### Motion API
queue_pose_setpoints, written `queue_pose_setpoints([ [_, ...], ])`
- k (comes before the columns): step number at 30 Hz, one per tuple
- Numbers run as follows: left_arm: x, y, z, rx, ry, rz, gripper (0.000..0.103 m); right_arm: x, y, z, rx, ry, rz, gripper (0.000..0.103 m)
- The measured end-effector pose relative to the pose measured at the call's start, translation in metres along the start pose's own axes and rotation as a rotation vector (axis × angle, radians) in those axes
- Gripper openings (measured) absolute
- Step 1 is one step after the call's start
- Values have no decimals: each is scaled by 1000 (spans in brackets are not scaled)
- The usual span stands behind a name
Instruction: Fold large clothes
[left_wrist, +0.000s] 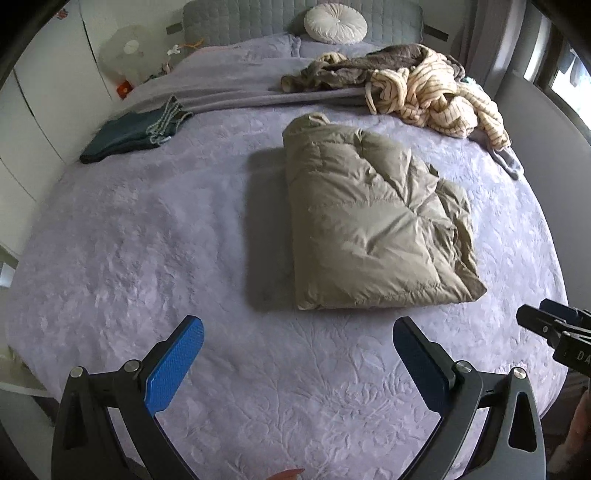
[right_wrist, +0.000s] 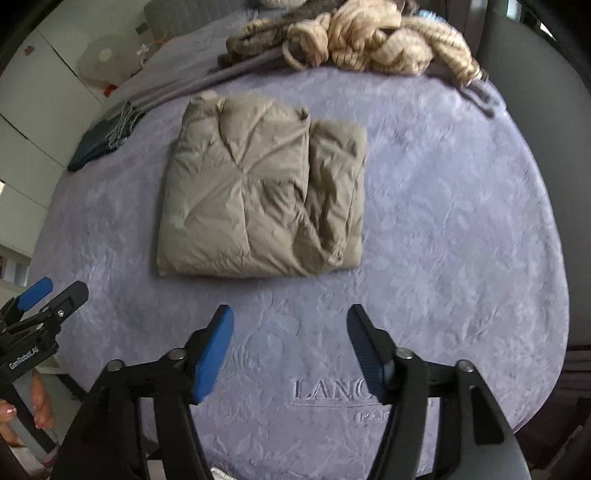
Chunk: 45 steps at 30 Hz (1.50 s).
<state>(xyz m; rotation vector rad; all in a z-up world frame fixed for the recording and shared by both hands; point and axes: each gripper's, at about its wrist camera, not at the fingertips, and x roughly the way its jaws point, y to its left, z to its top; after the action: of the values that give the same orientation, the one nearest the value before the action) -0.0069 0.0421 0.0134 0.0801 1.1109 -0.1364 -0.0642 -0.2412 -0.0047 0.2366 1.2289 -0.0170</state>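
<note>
Both grippers hang released and empty — left gripper (left_wrist: 297, 330), right gripper (right_wrist: 290, 319) — blue ribbed pads spread over the embossed lilac bedspread (left_wrist: 147, 229). Beyond them lies the puffy olive quilted jacket (left_wrist: 373, 221), folded into a plump rectangle mid-bed.

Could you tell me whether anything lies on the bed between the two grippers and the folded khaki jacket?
Nothing visible does. Only bare bedspread separates the left gripper and right gripper from the folded khaki jacket. Both are open and empty. The unfolded clothes pile lies beyond the jacket.
</note>
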Motion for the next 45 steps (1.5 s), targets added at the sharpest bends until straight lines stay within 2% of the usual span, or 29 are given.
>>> queue_pose_setpoints([
  [1,-3,0,1,-3,-3,2,103,-3,1,0,0,-11,-4,70],
  [4,-11,0,6,-2,0,-1,103,-18,0,6,4,-64,-7,81],
  [15,-50,-7,26,-13,-57,1,103,-57,11,25,-16,-179,-7,83],
  [16,-53,-7,28,-13,-65,3,103,-59,11,25,-17,-188,-4,86],
  [17,-55,-7,28,-14,-70,6,103,-63,13,26,-20,-202,-4,98],
  [18,-57,-8,29,-15,-75,8,103,-66,13,26,-23,-213,-4,102],
  [26,-74,-9,29,-20,-113,33,103,-78,14,31,-3,-231,-26,103],
  [45,-81,-7,26,-46,-118,50,103,-81,16,30,6,-237,-55,103],
])
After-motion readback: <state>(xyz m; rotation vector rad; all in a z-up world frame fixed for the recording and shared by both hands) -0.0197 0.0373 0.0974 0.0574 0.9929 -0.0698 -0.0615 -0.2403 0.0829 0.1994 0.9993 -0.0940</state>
